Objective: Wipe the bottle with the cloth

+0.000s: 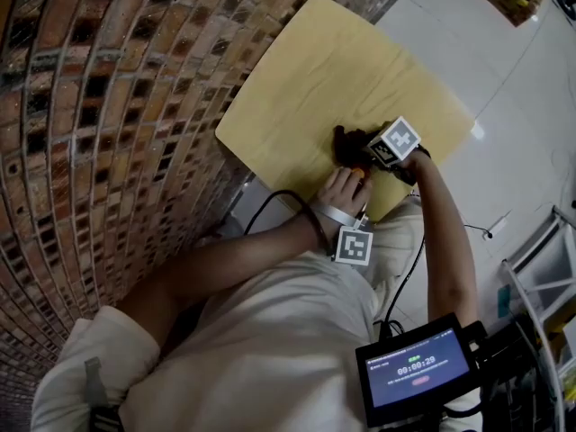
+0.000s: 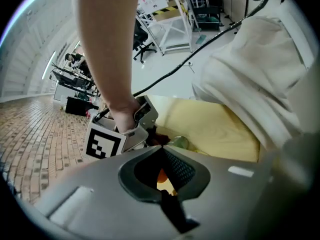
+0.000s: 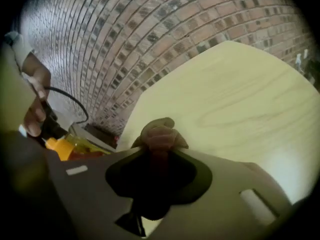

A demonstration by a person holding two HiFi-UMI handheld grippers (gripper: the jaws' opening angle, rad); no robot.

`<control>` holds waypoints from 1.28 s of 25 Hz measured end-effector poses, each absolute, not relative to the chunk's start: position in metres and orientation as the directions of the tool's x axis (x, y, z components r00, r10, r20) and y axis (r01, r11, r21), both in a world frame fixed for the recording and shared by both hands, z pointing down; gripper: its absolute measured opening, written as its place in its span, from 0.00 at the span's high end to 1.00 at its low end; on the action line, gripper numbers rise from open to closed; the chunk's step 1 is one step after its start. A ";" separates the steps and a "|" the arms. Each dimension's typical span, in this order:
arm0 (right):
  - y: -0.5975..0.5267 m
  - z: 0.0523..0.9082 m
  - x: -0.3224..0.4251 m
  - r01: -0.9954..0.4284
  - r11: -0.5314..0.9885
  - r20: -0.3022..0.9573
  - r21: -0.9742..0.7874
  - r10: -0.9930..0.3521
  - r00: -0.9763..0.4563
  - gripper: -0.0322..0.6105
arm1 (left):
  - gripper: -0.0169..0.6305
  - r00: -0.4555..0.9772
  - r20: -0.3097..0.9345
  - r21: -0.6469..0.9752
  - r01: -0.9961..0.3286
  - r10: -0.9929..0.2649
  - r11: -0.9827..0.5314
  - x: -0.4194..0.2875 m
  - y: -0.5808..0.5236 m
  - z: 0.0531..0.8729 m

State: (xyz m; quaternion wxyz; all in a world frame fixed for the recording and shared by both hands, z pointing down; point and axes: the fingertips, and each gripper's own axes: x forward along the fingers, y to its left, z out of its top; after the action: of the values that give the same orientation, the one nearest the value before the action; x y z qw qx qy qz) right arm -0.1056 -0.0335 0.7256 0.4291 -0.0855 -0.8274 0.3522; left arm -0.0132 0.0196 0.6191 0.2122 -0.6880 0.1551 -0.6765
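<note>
On the pale wooden table [image 1: 342, 70], near its front edge, both hands work close together. My right gripper [image 3: 159, 145] is shut on a bunched dark brownish cloth [image 3: 159, 133], which pokes out past the jaw tips; the cloth [image 1: 349, 142] also shows beside that gripper's marker cube [image 1: 396, 142]. A clear yellowish bottle [image 3: 84, 144] with an orange cap [image 3: 59, 148] lies to the left, by the left hand. My left gripper [image 2: 161, 147] is shut, tips touching. The orange cap [image 2: 162, 175] shows through the gap behind them. Whether the left jaws pinch the bottle is hidden.
A brick wall [image 1: 108, 106] runs along the table's left side. A shiny tiled floor [image 1: 522, 88] lies to the right, with a metal rack [image 1: 549, 268] there. A black cable [image 1: 279, 196] trails from the left wrist. A small screen [image 1: 414, 367] hangs at my chest.
</note>
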 end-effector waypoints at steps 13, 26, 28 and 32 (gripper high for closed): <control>-0.080 0.665 -0.047 -0.360 0.339 0.335 -0.869 -0.132 -0.933 0.80 | 0.88 0.230 0.811 -0.492 -0.227 -0.537 -0.840 -0.036 0.026 0.586; -0.064 0.645 0.011 -0.413 0.103 0.324 -0.905 -0.462 -0.826 0.80 | 0.80 0.390 0.778 -0.251 -0.527 -0.493 -0.812 -0.059 0.042 0.567; -0.057 0.636 0.021 -0.411 0.070 0.321 -0.909 -0.513 -0.796 0.80 | 0.78 0.423 0.765 -0.176 -0.588 -0.485 -0.790 -0.066 0.044 0.561; -0.032 0.630 0.044 -0.436 -0.034 0.372 -0.899 -0.584 -0.722 0.80 | 0.74 0.466 0.735 -0.117 -0.629 -0.492 -0.769 -0.075 0.045 0.551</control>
State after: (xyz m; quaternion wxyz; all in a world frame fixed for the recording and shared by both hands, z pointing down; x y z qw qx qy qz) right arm 0.0444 -0.0324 0.6295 -0.0598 0.3681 -0.6923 0.6178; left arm -0.0749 0.0454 0.5513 -0.0855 -0.8519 0.3289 -0.3985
